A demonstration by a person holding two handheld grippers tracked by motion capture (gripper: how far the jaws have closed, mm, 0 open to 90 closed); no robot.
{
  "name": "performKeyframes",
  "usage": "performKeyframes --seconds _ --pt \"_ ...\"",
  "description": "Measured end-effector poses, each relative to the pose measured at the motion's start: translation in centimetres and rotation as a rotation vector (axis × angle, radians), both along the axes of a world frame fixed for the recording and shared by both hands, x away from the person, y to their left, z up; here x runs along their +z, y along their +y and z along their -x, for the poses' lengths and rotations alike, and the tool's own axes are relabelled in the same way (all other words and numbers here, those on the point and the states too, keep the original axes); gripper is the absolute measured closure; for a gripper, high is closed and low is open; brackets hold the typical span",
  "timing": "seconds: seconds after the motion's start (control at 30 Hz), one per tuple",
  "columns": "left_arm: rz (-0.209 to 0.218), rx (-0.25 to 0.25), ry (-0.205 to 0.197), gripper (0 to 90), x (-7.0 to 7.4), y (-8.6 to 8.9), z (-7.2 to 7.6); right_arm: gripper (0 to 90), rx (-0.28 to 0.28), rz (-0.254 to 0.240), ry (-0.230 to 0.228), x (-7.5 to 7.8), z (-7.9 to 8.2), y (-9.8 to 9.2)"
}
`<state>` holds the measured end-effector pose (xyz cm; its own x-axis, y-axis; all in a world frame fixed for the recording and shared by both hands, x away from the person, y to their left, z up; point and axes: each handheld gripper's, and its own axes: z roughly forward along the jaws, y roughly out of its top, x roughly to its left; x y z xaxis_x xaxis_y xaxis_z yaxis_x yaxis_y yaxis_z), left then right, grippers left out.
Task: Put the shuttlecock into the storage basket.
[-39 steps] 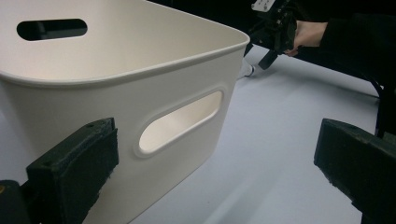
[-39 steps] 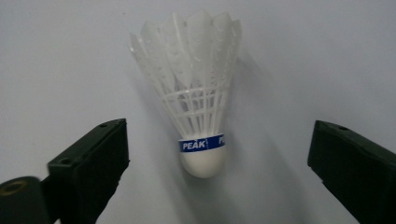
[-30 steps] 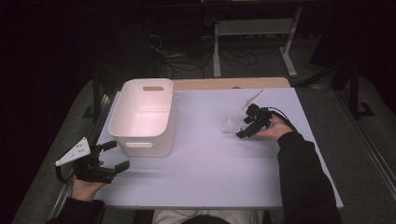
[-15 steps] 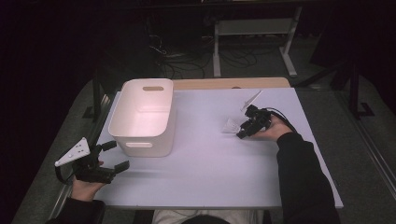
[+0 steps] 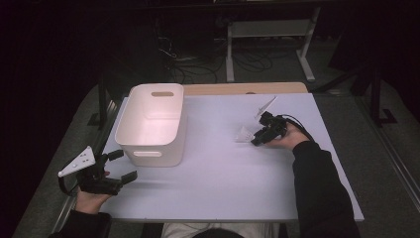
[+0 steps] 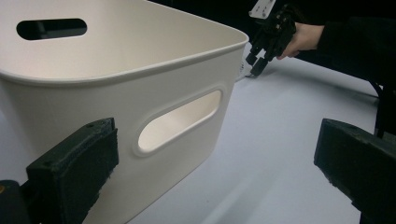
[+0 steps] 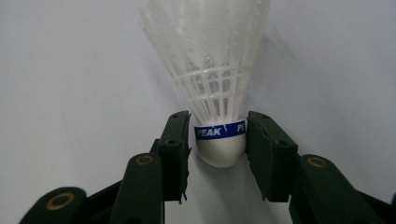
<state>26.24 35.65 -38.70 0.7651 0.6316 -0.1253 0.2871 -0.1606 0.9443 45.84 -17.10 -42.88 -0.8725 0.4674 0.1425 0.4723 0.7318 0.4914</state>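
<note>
From above, your right gripper (image 5: 256, 139) lies low on the white table (image 5: 223, 188), right of centre, its tips at a white shuttlecock (image 5: 244, 134) that rests on the tabletop with its skirt pointing away from your hand. Your left gripper (image 5: 118, 166) sits at the near left corner of the table, just in front of the white plastic bin (image 5: 151, 124), with its jaws spread and nothing between them. The bin stands upright on the left half of the table, well apart from the shuttlecock.

In the left gripper view, your two black jaws stand wide apart at the bottom corners with only open air and tabletop between them. The bin's near wall (image 6: 140, 98), with its slot handle, is just ahead of the one jaw; whether it touches, you cannot tell. Farther off, past the bin's corner, your right gripper (image 6: 254, 65) points down at the table.

In the right gripper view, your jaws have just been closing, and the pads (image 7: 176, 140) now press on both sides of the shuttlecock's (image 7: 219, 107) white cork at its blue band marked PEAK. The skirt fans out beyond the tips, lying against the table.
</note>
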Motion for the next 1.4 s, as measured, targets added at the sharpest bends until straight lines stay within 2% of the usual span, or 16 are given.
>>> performKeyframes --seconds 0.27,0.47,0.9,1.2,1.4 --pt "0.0 0.0 -0.001 0.0 0.0 0.0 0.0 64.0 -0.002 0.013 -0.006 0.0 0.0 0.1" --pt "0.001 0.001 0.0 0.0 0.0 0.0 0.0 64.2 -0.009 0.001 -0.004 0.4 0.1 -0.1" --pt "0.002 -0.002 -0.002 0.0 0.0 0.0 0.1 64.2 -0.019 -0.019 -0.024 1.7 0.6 -0.5" --pt "0.01 0.002 -0.003 0.0 0.0 0.0 0.1 64.2 -0.027 -0.042 -0.047 3.2 1.3 -0.9" --pt "0.011 0.001 -0.004 0.0 0.0 0.1 0.1 64.2 -0.03 -0.055 -0.046 3.8 1.6 -1.0"
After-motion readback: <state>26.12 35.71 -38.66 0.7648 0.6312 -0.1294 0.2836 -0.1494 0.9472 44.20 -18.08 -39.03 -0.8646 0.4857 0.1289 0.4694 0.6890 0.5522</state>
